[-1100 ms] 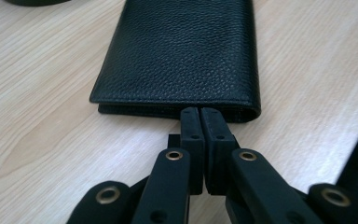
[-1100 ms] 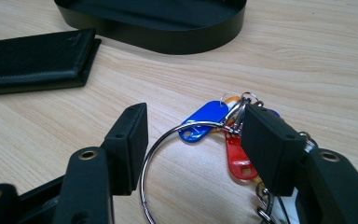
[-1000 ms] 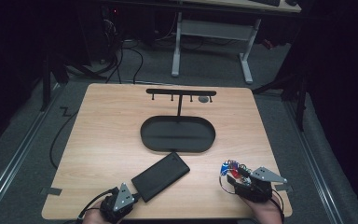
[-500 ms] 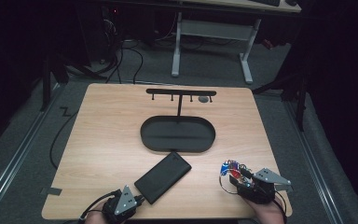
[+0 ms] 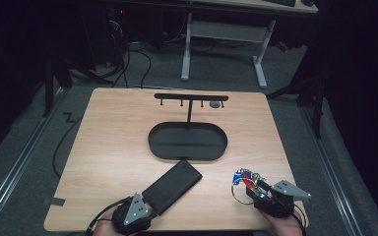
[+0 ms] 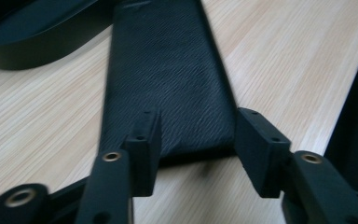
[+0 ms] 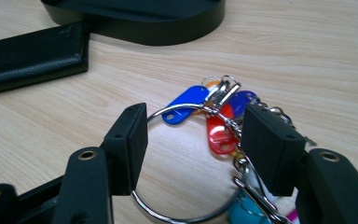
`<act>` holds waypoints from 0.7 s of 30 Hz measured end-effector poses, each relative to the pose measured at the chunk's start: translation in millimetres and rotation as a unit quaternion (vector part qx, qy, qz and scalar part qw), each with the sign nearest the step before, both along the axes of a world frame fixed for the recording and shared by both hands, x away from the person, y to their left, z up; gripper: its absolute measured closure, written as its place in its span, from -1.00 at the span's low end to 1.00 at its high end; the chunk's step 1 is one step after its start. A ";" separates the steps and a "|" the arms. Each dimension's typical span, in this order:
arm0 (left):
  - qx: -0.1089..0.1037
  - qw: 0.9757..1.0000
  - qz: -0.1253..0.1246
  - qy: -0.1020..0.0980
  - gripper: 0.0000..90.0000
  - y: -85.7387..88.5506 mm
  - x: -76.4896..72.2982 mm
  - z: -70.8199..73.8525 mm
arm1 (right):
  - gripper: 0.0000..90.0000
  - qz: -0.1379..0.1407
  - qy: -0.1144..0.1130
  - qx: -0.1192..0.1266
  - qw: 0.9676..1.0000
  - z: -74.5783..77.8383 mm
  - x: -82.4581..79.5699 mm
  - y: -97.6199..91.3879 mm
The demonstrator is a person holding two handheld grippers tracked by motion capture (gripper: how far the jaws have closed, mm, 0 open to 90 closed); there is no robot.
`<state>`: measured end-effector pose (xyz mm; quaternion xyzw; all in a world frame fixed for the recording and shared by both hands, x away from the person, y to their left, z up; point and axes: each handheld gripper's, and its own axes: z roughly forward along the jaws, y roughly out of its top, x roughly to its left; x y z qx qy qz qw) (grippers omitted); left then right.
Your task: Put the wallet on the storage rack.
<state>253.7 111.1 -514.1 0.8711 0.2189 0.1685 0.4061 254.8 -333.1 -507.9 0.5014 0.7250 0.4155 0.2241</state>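
My left gripper (image 5: 139, 210) sits at the near edge of the table (image 5: 103, 147). Its jaws have just been opening and now stand apart, pads off the black leather wallet (image 6: 168, 79). The wallet's near end lies between them, flat on the wood, not gripped.

My right gripper (image 5: 256, 191) is near the right front corner, jaws apart and unclenched. They straddle the key ring (image 7: 177, 140) with its coloured tags: blue (image 7: 186, 103), red (image 7: 219, 133), a teal one lower down. The wire loop runs between the pads and nothing is pinched.

Judgement: the left has just let go of the wallet, so the next grab falls to the right.
- Back the left straight out along the wallet's long axis so a pad doesn't drag the corner.
- For the right, close on the ring's wire rather than the loose tags. They would likely swing and slip.
- Keep the ring low until it's clear of the wallet's far end.

Farther out the wallet runs diagonally toward the black oval tray (image 5: 187, 142), its far corner just short of the rim. Behind the tray stands the T-shaped hook rack (image 5: 191, 98), with a small grey thing on its right end.

Versus a second ago: the wallet has shifted a little farther up the table, toward the tray. The left jaws were shut then and are released now. The right gripper and keys are unchanged.
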 end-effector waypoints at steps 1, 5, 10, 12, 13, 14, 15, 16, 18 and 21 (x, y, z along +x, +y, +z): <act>0.000 1.000 -0.002 -0.001 0.10 -3.2 2.3 0.7 | -0.08 -0.001 -0.001 0.000 1.000 -0.4 -0.5 -1.3; -0.010 1.000 -0.006 0.019 0.07 -21.0 17.8 2.0 | -0.10 -0.004 -0.005 -0.004 1.000 -3.5 -2.4 -6.9; 0.023 1.000 -0.015 -0.008 0.06 -44.5 19.0 -0.2 | -0.11 -0.010 -0.008 -0.003 1.000 -4.2 -4.8 -11.0; 0.034 0.999 -0.015 -0.019 0.05 -45.9 17.0 -2.1 | -0.11 -0.013 -0.001 -0.002 1.000 -5.9 -4.7 -11.1; 0.036 0.999 -0.016 -0.020 0.04 -46.2 16.7 -4.1 | -0.11 -0.013 0.001 -0.002 1.000 -6.2 -4.5 -10.9; 0.041 0.999 -0.018 -0.020 0.03 -46.9 16.4 -6.7 | -0.12 -0.015 0.003 -0.003 1.000 -6.2 -4.4 -10.2; 0.048 0.998 -0.022 -0.035 0.01 -47.8 14.7 -9.4 | -0.12 -0.015 0.002 -0.003 1.000 -5.6 -4.4 -9.6; 0.054 0.997 -0.024 -0.043 0.00 -48.5 13.6 -10.2 | -0.12 -0.015 -0.001 -0.005 1.000 -4.5 -4.3 -8.7; 0.070 0.995 -0.028 -0.063 0.01 -49.7 11.7 -11.7 | -0.12 -0.016 -0.004 -0.006 1.000 -3.2 -4.5 -7.1; 0.096 0.991 -0.029 -0.093 0.09 -50.7 7.4 -14.5 | -0.12 -0.019 0.000 -0.008 1.000 -3.5 -4.8 -4.3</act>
